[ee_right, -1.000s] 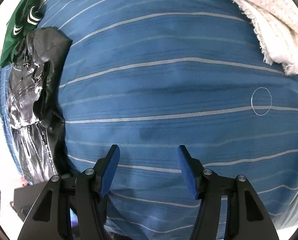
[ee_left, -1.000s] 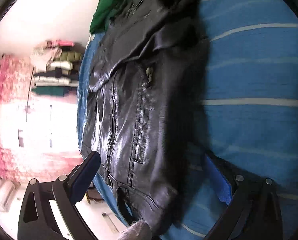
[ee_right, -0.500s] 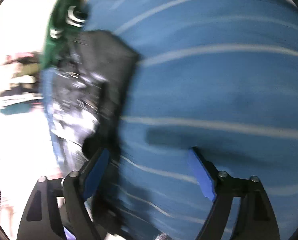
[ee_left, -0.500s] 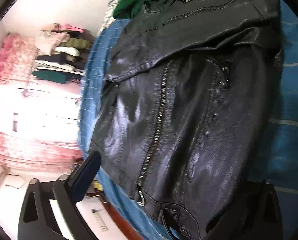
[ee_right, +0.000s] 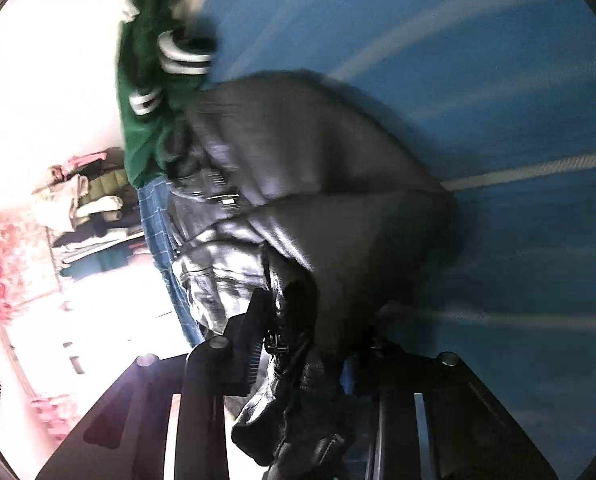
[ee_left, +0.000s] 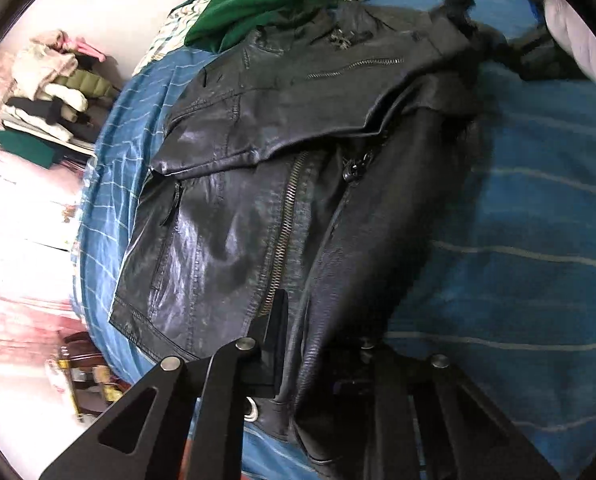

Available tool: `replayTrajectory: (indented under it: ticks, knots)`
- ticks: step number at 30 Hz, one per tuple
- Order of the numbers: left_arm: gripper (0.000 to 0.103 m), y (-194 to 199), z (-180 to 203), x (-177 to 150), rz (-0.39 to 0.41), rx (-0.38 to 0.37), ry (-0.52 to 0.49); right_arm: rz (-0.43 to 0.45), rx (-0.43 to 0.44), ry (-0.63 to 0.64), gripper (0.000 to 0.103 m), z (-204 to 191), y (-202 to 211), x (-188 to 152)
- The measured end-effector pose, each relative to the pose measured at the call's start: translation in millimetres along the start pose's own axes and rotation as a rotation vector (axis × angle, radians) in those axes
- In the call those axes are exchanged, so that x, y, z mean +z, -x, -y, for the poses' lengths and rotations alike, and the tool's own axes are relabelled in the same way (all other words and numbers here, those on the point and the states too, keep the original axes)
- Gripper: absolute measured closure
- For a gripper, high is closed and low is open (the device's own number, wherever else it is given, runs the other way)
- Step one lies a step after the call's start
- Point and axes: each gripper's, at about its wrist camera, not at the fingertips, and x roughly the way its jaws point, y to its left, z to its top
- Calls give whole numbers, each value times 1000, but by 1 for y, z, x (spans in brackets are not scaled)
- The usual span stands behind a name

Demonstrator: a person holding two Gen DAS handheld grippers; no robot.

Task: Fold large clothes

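Black leather jacket (ee_left: 282, 184) lies lengthwise along bed (ee_left: 530, 208) edge, collar toward green jacket (ee_left: 258, 4). Left gripper (ee_left: 318, 340) clamps hem; right gripper (ee_right: 310, 332) clamps leather, view blurred.

a blue bedspread (ee_left: 518, 208) with pale stripes covers the bed. at its far edge lies a green garment (ee_left: 254, 4) with black-and-white striped cuffs. far left, folded clothes (ee_left: 54, 92) are stacked on shelves beside blurred pink floral curtains (ee_right: 2, 264).

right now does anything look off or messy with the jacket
The black leather jacket lies askew on the blue striped bedspread, its upper part flopped over unevenly, and a green garment is crumpled against its far edge.
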Motion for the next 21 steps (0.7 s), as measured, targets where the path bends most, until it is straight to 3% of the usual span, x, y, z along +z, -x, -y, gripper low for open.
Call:
replayTrajectory:
  ticks: [6, 10, 15, 18, 20, 21]
  knots:
    - [86, 16, -90, 9, 10, -171, 104, 2, -92, 170, 75, -146, -11, -27]
    - [84, 1, -170, 12, 4, -302, 244, -38, -215, 315, 76, -248, -80, -49]
    - [83, -64, -264, 5, -43, -510, 503, -103, -411, 370, 76, -308, -191, -64]
    - [69, -111, -313, -11, -85, -590, 679, -158, -537, 370, 72, -320, -274, -60]
    - [58, -135, -340, -24, -103, -606, 772, -182, -524, 330, 55, -315, -302, -51]
    - [45, -144, -354, -34, -117, -580, 814, -183, -493, 302, 53, -311, -308, -50]
